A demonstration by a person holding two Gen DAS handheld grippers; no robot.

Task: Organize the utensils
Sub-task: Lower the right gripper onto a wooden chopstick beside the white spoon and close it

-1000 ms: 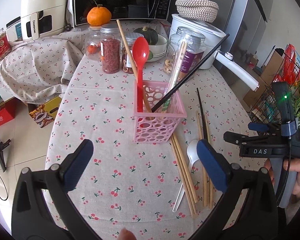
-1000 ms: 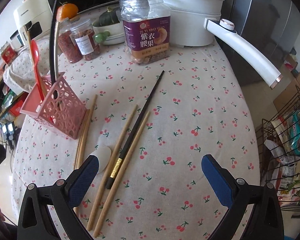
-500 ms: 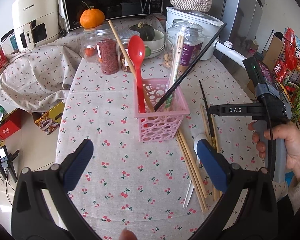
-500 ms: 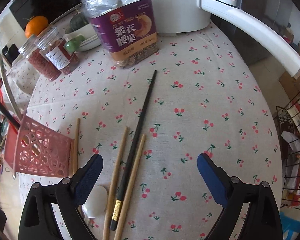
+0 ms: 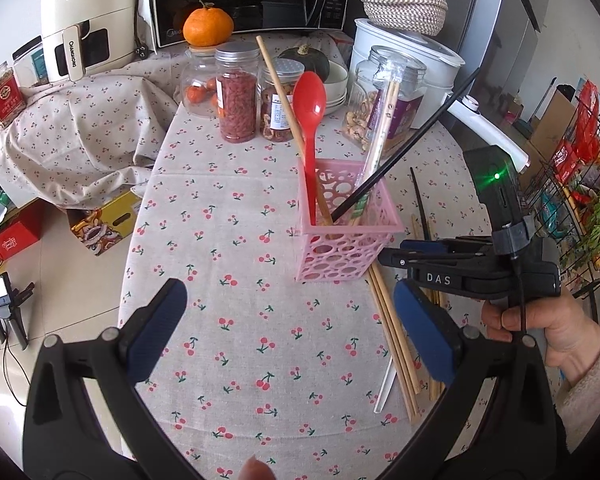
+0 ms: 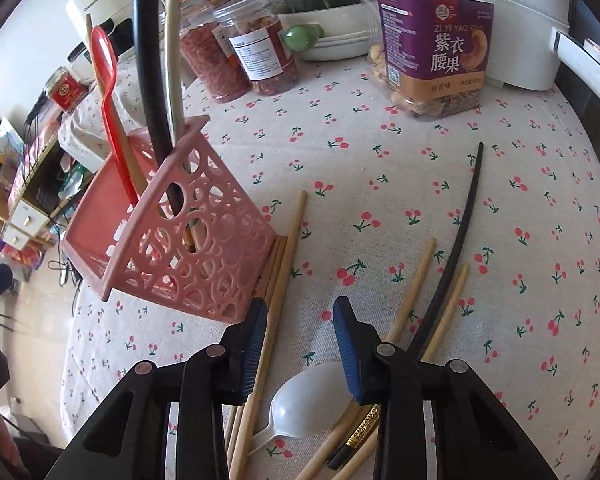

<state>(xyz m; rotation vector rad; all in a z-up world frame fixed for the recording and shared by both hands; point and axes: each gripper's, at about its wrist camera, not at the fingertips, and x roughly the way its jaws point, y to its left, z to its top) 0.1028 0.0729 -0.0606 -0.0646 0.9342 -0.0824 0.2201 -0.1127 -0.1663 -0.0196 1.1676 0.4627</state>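
A pink perforated basket (image 5: 348, 240) (image 6: 179, 236) stands on the cherry tablecloth and holds a red spoon (image 5: 310, 120), a black chopstick, a wooden chopstick and a wrapped pair. Wooden chopsticks (image 6: 287, 256), a black chopstick (image 6: 456, 240) and a white spoon (image 6: 312, 404) lie loose on the cloth to its right. My left gripper (image 5: 287, 328) is open and empty, in front of the basket. My right gripper (image 6: 300, 344) is half closed, empty, low over the cloth just beyond the white spoon, between the chopstick groups.
Jars (image 5: 237, 96), a cashew jar (image 6: 432, 40), a bowl with a squash, a white cooker (image 5: 416, 52) and a microwave stand at the table's far end. A wire rack (image 5: 580, 184) stands off the right edge. The table's left edge drops to the floor.
My right gripper came down and left toward the loose utensils beside the basket, and its jaws narrowed from wide open to a small gap. The left gripper stayed open, shifting slightly.
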